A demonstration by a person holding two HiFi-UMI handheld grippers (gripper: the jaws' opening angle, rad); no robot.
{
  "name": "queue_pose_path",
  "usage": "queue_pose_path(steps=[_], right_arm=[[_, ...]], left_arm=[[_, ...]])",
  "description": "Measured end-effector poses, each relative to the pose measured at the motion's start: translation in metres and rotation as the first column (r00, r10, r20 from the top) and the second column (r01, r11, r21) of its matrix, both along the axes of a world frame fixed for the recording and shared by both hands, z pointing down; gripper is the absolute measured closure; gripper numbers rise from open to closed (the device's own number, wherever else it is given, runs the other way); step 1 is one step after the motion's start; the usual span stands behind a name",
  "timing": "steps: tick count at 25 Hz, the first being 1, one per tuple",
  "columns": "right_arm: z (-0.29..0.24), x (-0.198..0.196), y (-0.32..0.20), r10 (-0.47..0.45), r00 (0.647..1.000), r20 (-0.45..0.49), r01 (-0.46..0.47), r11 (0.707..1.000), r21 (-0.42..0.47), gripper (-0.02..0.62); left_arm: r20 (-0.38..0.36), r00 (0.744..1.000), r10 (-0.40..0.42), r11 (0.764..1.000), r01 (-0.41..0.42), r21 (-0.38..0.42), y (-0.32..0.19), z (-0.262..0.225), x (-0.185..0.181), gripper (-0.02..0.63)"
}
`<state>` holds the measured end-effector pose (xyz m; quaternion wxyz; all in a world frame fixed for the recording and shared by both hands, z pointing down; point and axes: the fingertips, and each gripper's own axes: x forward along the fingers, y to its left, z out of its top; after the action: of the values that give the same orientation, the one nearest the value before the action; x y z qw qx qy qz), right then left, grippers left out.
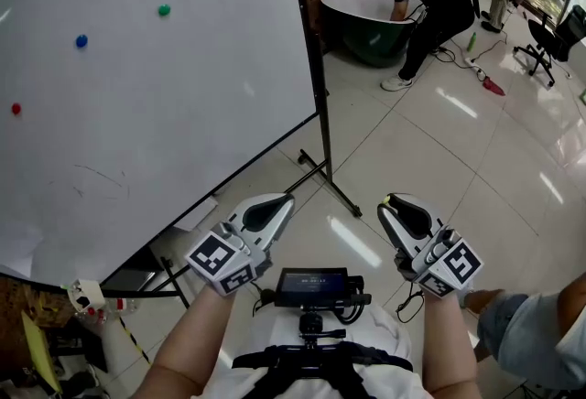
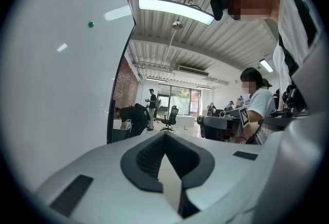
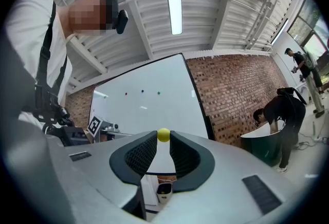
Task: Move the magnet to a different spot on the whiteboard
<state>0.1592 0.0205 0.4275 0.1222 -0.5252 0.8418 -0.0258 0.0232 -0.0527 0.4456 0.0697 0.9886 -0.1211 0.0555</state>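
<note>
A small yellow magnet (image 3: 163, 135) is pinched between the tips of my right gripper (image 3: 163, 138), which is shut on it. In the head view the right gripper (image 1: 392, 204) is held low, away from the whiteboard (image 1: 201, 123), with the magnet (image 1: 387, 199) at its tip. A green magnet (image 1: 164, 10), a blue magnet (image 1: 81, 41) and a red magnet (image 1: 16, 109) sit on the board's upper left. My left gripper (image 1: 282, 201) is held low beside the right one, its jaws shut on nothing (image 2: 165, 134).
The whiteboard's black stand legs (image 1: 330, 182) reach across the tiled floor. A person bends over a dark green tub (image 1: 366, 22) at the back. An office chair (image 1: 549, 40) stands at far right. Another person's arm (image 1: 536, 324) is at lower right.
</note>
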Motion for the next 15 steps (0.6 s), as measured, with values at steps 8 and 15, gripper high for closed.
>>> queue_pose_path(steps=[8,15], right_arm=[[-0.001,0.029,0.009,-0.015,1.0,0.014,0.015,1.0,0.015,0.499],[0.009,0.058,-0.001,-0.028,0.999,0.039,0.027,0.999,0.027,0.499]], left_arm=[[-0.001,0.998,-0.062,0.998,0.062,0.015,0.003,-0.01,0.026,0.577],[0.036,0.997,-0.07,0.997,0.068,0.042,0.001,-0.003,0.058,0.575]])
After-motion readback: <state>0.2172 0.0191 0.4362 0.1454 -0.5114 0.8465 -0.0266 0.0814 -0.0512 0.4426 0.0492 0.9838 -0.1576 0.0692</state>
